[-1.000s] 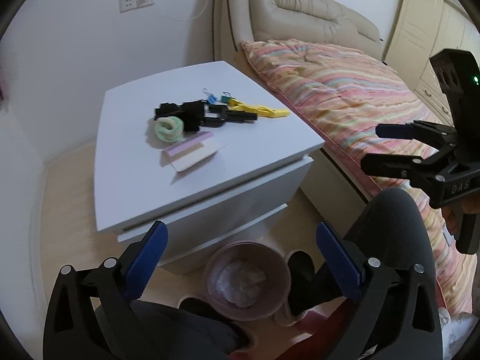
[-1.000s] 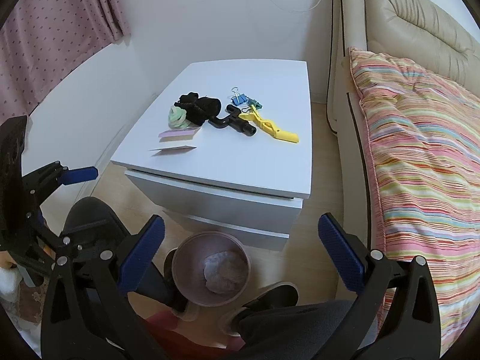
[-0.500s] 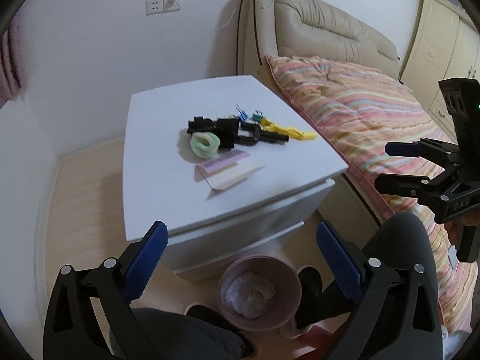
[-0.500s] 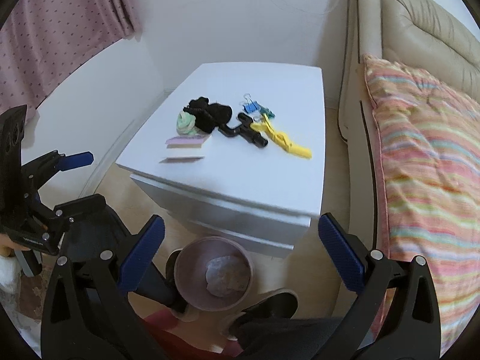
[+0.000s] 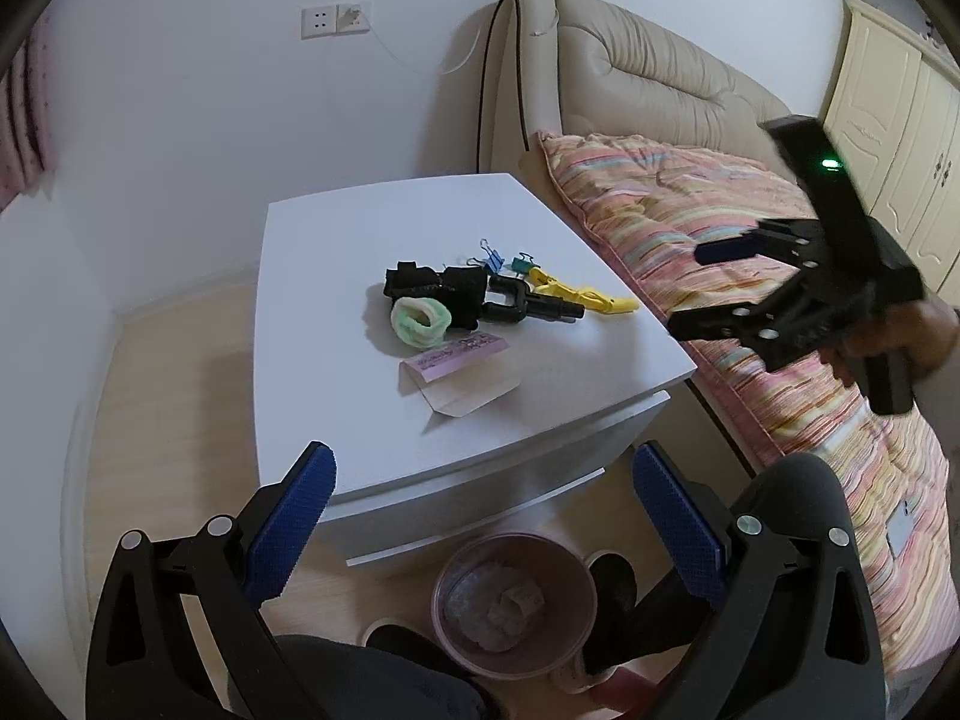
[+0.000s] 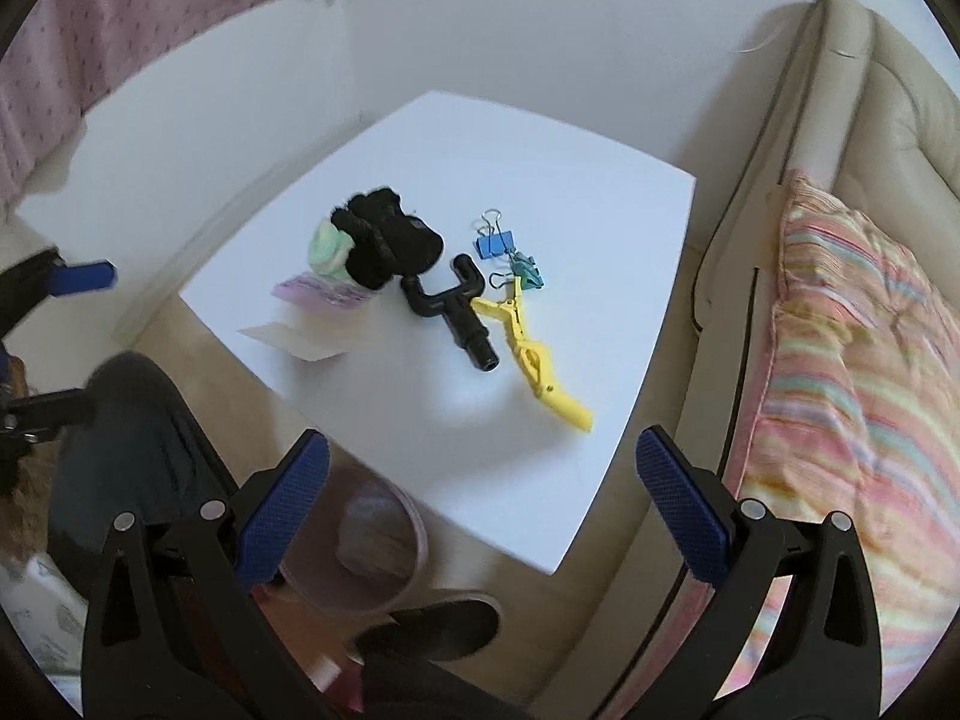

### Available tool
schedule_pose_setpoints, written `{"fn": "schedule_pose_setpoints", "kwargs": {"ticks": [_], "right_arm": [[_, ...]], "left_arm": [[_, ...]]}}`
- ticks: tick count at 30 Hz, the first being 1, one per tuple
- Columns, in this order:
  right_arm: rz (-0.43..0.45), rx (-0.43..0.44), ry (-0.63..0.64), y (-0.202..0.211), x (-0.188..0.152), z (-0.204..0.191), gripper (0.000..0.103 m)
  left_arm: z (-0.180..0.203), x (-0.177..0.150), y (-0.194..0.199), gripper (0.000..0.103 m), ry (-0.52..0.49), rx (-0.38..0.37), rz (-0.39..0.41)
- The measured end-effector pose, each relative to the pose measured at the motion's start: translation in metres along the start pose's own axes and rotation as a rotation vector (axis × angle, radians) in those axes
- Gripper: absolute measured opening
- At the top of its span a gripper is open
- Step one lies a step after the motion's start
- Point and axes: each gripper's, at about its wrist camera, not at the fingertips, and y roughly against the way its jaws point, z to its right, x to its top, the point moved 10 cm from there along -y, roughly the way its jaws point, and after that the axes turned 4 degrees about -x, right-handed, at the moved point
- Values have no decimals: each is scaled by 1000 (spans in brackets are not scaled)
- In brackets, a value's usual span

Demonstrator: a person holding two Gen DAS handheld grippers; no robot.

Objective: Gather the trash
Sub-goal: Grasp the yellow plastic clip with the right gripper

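A small heap of clutter is gathered mid-top on the white nightstand point(image 5: 372, 444), the paper slip point(image 5: 459, 373) lying at its 6 o'clock edge. The pink bin point(image 5: 515, 605) is set on the floor below, presumably to receive trash. The left gripper point(image 5: 483, 510) and right gripper point(image 6: 480, 483) are held spread wide, empty, touching nothing.

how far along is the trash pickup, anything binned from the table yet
Barely started. The bin already holds crumpled paper, origin unclear. Both the left hand-held gripper and the right hand-held gripper are open and empty. The paper slips and the rest of the clutter remain on the nightstand.
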Motion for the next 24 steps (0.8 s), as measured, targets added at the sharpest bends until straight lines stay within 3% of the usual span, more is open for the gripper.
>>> {"fn": "schedule_pose_setpoints", "kwargs": {"ticks": [8,10,12,14,19,24], "right_arm": [[-81,-5,137,-39,15,16,97],[-100,1,159,-47,16,18,82],[-130,5,184,-57,15,20,73],[-149,16,194,-65,14,20,71],[-193,63,208,-79,9,21,44],[-204,99,197,-86,7,22,34]], "left_arm": [[-9,1,0,95,15,9,-3],[-11,1,0,95,18,11,-4],[-12,1,-1,95,20,12,-6],[-13,2,-2,95,23,13,-6],[-18,0,-4,95,33,19,-14],[-22,-1,-7,95,42,22,-18]]}}
